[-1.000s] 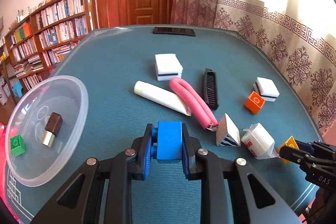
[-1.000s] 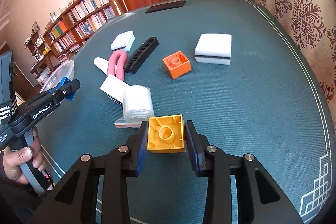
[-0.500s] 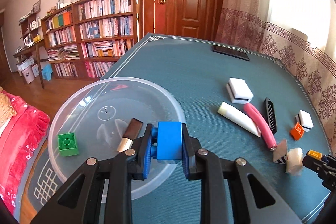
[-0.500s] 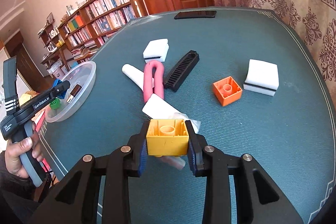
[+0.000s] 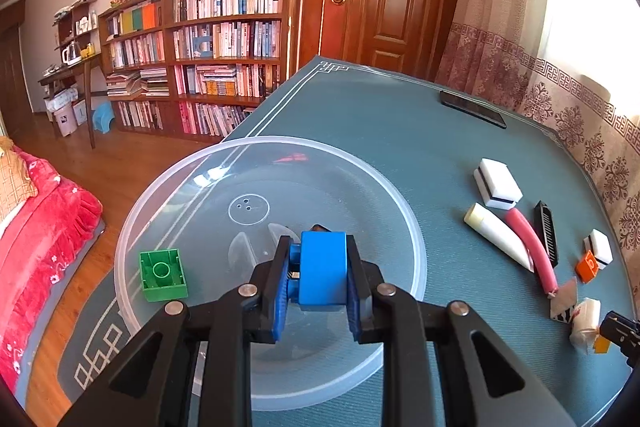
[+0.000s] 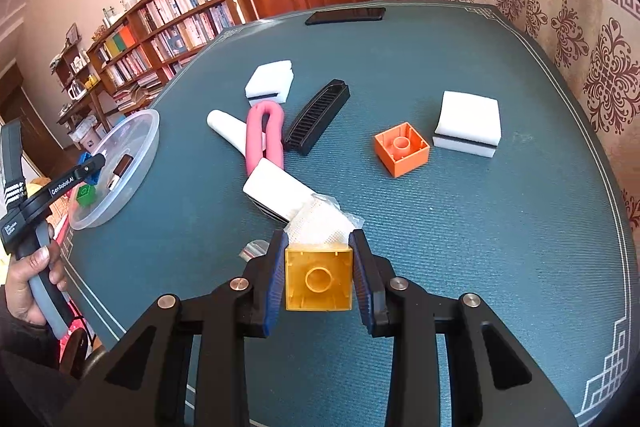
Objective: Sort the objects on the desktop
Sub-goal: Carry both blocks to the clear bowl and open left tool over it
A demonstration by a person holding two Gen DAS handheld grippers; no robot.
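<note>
Right, your left tongs (image 5: 316,277) are pinching the blue brick (image 5: 322,273) and hanging over the clear bowl (image 5: 132,227), which sits at the nine o'clock edge of the worktop (image 6: 500,227). Down in that bowl you've got a green brick (image 5: 162,275) at about nine o'clock from your tips, and a small brown-and-silver piece (image 6: 120,171) that shows only from the right camera; from the left one the blue brick hides nearly all of it.

Over on the other side, your right tongs (image 6: 319,277) are pressed onto the yellow brick (image 6: 319,277), hollow side facing the lens, held above the worktop near its six o'clock edge. Just beyond it, at twelve o'clock from the tips, lies a plastic-wrapped packet (image 6: 320,223) against a white block (image 6: 276,193).

Watch the drop: my read is the blue brick is next to go in. Release from too high and that hard plastic could bounce off the slick bowl floor or knock the green brick about. The bowl is light and close to the worktop edge, so a nudge from the tongs on its rim could slide it off. And with both hands loaded, the yellow brick could slip if your right squeeze eases while you're looking left.
</note>
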